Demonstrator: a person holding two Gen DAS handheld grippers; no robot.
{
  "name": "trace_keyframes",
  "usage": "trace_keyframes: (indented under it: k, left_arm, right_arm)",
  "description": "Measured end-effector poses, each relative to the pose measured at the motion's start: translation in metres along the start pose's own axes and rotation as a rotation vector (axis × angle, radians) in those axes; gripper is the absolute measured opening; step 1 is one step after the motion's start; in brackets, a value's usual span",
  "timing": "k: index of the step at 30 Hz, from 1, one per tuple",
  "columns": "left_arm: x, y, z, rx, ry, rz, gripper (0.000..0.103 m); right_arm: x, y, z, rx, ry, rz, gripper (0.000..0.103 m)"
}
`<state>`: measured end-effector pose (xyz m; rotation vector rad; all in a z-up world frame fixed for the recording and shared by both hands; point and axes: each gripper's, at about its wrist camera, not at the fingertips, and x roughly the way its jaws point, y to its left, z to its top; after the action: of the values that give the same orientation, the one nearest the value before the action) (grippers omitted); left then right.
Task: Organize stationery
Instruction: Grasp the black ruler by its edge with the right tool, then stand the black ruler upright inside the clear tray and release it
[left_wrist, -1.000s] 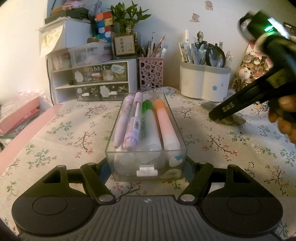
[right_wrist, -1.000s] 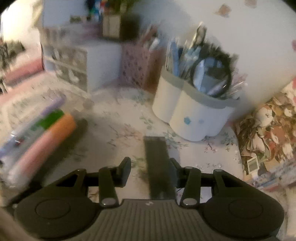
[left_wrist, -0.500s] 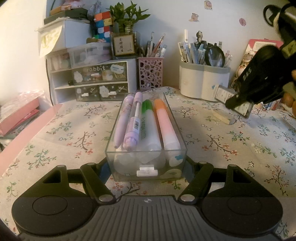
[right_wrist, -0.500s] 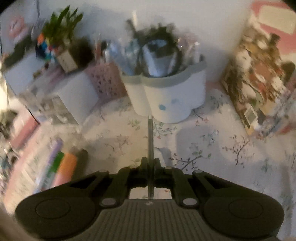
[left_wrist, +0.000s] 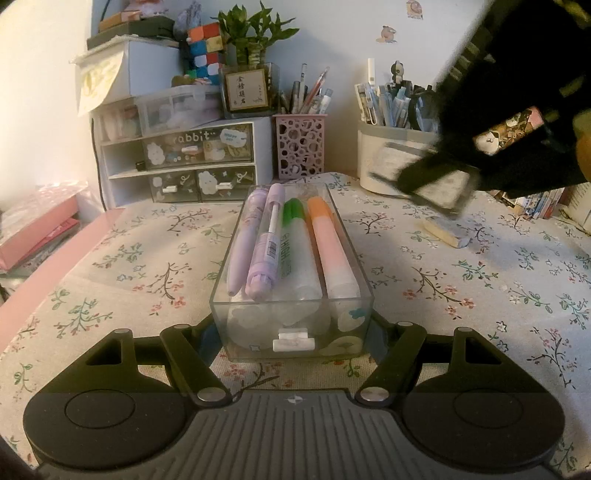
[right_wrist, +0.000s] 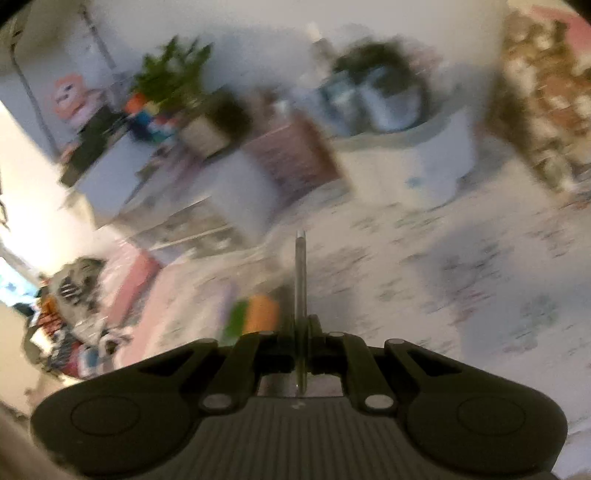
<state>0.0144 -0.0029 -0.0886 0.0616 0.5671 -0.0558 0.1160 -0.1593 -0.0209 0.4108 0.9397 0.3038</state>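
Observation:
A clear plastic box (left_wrist: 291, 325) sits on the flowered tablecloth with my left gripper (left_wrist: 293, 332) shut on its near end, one finger on each side. Inside lie two lilac pens (left_wrist: 255, 243), a green-capped highlighter (left_wrist: 295, 240) and an orange-capped highlighter (left_wrist: 330, 243). At the upper right, my right gripper (left_wrist: 410, 181) hangs above the table, shut on a thin flat grey rectangular piece (left_wrist: 443, 184), blurred by motion. In the right wrist view that flat piece (right_wrist: 301, 277) stands edge-on between the shut fingers of the right gripper (right_wrist: 301, 326), with the highlighters (right_wrist: 255, 314) blurred below left.
A pale eraser (left_wrist: 447, 230) lies on the cloth right of the box. Along the back wall stand a white pen holder (left_wrist: 391, 162), a pink perforated pen cup (left_wrist: 301, 146) and a white drawer unit (left_wrist: 184, 162). Pink books (left_wrist: 33, 236) lie at the left edge.
The right gripper shut on the flat grey piece, lifted it off the table and rolled it onto its edge. It now hangs higher and closer. The left gripper and box stayed still.

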Motion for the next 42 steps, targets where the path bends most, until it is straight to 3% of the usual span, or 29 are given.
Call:
trace_keyframes:
  k: [6, 10, 13, 17, 28, 36, 42]
  left_arm:
    - [-0.001, -0.002, 0.0, 0.018, -0.005, 0.01, 0.073]
    - [-0.004, -0.018, -0.003, 0.124, -0.045, 0.069, 0.073]
    - [-0.003, -0.016, -0.002, 0.111, -0.039, 0.06, 0.073]
    - [-0.003, -0.015, -0.001, 0.099, -0.031, 0.058, 0.073]
    - [-0.002, -0.015, -0.001, 0.095, -0.027, 0.051, 0.073]
    - [0.001, -0.011, 0.001, 0.079, -0.017, 0.037, 0.073]
    - [0.001, -0.009, 0.001, 0.069, -0.013, 0.031, 0.073]
  right_arm:
    - [0.019, 0.018, -0.001, 0.054, 0.079, 0.058, 0.01]
    - [0.025, 0.025, 0.007, 0.07, 0.136, 0.04, 0.01]
    - [0.031, 0.033, 0.011, 0.052, 0.184, 0.026, 0.01]
    - [0.045, 0.04, 0.014, 0.039, 0.221, -0.08, 0.01]
    - [0.059, 0.064, 0.021, -0.063, 0.346, -0.148, 0.011]
    - [0.042, 0.067, 0.026, -0.117, 0.264, -0.16, 0.017]
    - [0.05, 0.067, 0.024, -0.142, 0.24, -0.171, 0.012]
